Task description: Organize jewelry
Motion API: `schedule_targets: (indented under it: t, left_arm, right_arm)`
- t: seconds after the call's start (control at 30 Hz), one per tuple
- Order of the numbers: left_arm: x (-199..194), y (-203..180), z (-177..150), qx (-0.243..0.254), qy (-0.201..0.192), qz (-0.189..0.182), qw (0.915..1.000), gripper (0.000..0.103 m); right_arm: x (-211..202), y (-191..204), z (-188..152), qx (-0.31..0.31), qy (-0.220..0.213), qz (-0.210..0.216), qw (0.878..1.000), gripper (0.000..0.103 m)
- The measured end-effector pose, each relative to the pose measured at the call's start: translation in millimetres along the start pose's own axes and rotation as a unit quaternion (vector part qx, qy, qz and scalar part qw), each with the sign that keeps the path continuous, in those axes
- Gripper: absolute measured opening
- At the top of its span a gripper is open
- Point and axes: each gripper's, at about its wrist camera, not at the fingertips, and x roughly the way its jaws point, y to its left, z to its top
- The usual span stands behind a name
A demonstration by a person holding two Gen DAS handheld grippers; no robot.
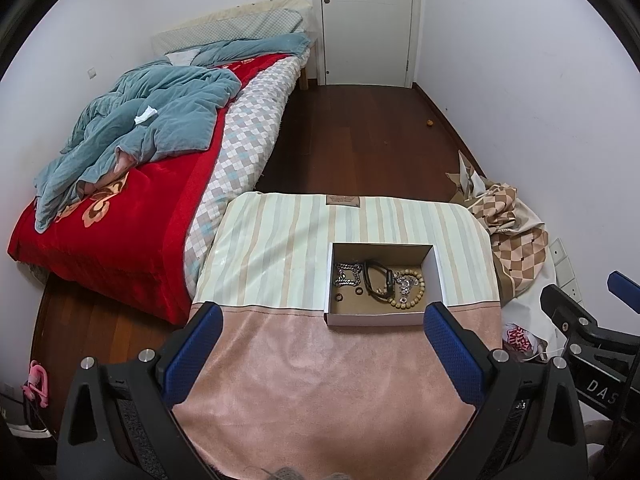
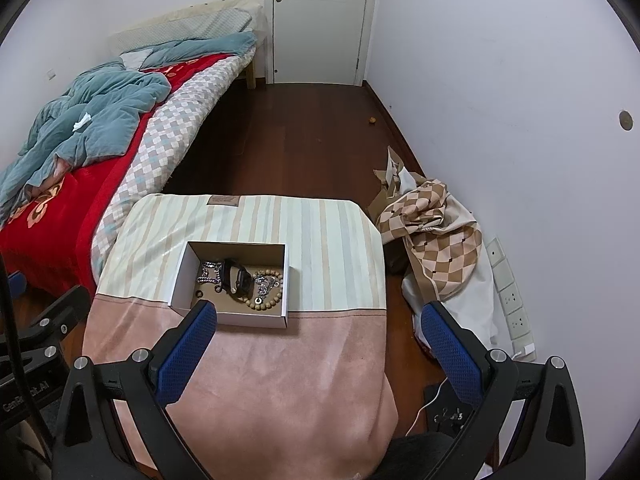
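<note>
An open white cardboard box (image 1: 376, 319) sits on a cloth-covered table (image 1: 280, 360). Inside lie a silver chain (image 1: 347, 274), a black watch (image 1: 378, 280), a wooden bead bracelet (image 1: 416, 286) and two small dark rings (image 1: 349, 294). My left gripper (image 1: 323, 322) is open and empty, held above the pink cloth just before the box. The box also shows in the right wrist view (image 2: 230, 316), with the watch (image 2: 238, 280) and beads (image 2: 274, 294) in it. My right gripper (image 2: 320, 320) is open and empty, its left finger (image 2: 188, 344) near the box's front edge.
A bed (image 1: 120, 208) with red and teal blankets stands left of the table. A heap of checked fabric (image 2: 436, 240) lies on the floor at the right by the wall sockets (image 2: 516, 300). Dark wood floor (image 1: 352, 136) runs back to a closed white door (image 1: 366, 20).
</note>
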Motion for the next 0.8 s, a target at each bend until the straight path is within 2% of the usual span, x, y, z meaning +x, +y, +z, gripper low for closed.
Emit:
schedule_targets:
  t: [0.8]
  left_arm:
    - [-8.3,-2.2,-0.4,0.004,-0.005,0.003,1.0000,0.102]
  right_arm:
    - [-9.1,-3.8,1.3,0.001,-0.006,0.003,1.000,0.103]
